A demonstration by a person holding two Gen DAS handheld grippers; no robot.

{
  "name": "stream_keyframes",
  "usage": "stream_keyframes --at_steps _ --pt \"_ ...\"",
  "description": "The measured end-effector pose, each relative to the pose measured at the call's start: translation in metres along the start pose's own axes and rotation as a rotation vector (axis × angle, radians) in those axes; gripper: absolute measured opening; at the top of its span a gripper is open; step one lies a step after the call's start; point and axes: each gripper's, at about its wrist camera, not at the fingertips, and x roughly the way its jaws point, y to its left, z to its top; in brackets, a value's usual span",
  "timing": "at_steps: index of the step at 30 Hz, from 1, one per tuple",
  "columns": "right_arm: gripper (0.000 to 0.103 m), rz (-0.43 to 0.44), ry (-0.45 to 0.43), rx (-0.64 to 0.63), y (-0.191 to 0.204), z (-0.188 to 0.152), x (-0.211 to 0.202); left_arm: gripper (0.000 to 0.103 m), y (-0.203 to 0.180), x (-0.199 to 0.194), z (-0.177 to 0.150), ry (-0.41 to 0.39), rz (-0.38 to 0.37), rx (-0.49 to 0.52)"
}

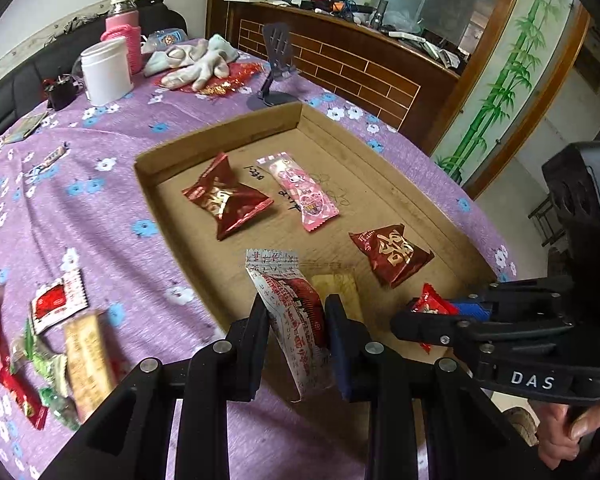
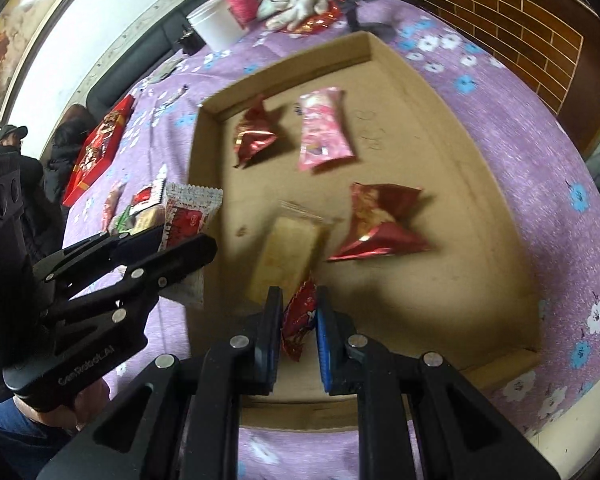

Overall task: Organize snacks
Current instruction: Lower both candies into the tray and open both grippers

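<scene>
- Left gripper [image 1: 296, 316]: jaws clamp a white-and-red snack packet [image 1: 290, 296] over the cardboard tray's [image 1: 220, 128] 7 o'clock rim.
- Right gripper [image 2: 298, 318]: jaws pinch a small red candy [image 2: 298, 320] above the tray's near floor, open cardboard toward 2 o'clock.
- Loose snacks [image 1: 40, 352] at 9 o'clock are blurred.

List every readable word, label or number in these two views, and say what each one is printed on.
"DAS": white letters on the right hand-held gripper body.
"GenRobot.AI": embossed on the left hand-held gripper body.
Printed characters on the white and red snack packet, dark red packet and pink packet: too distorted to read.
Handwriting on the cardboard tray floor: illegible.
</scene>
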Motion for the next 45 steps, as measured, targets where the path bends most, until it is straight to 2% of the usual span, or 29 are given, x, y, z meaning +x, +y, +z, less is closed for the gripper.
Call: stream_keyframes --at_steps 15,30,40,42,44,45 --pt "0.015 -0.019 0.043 -0.005 -0.028 0.018 0.016 0.028 0.003 0.044 0.011 0.06 0.021 -0.05" --pt "0.015 -0.032 0.028 -0.057 -0.033 0.076 0.036 0.028 0.012 0.059 0.036 0.023 0.038 -0.09" --pt "0.017 -0.051 0.009 -0.078 -0.029 0.079 0.035 0.029 0.008 0.057 0.039 -0.002 0.039 -0.067" --pt "0.02 -0.052 0.006 -0.08 -0.028 0.079 0.033 0.03 0.007 0.057 0.04 -0.002 0.039 -0.064" --pt "0.031 -0.057 -0.003 -0.079 -0.027 0.078 0.03 0.031 0.007 0.057 0.04 0.004 0.036 -0.068" --pt "0.033 -0.059 -0.01 -0.078 -0.027 0.077 0.029 0.031 0.008 0.056 0.04 0.005 0.035 -0.07"
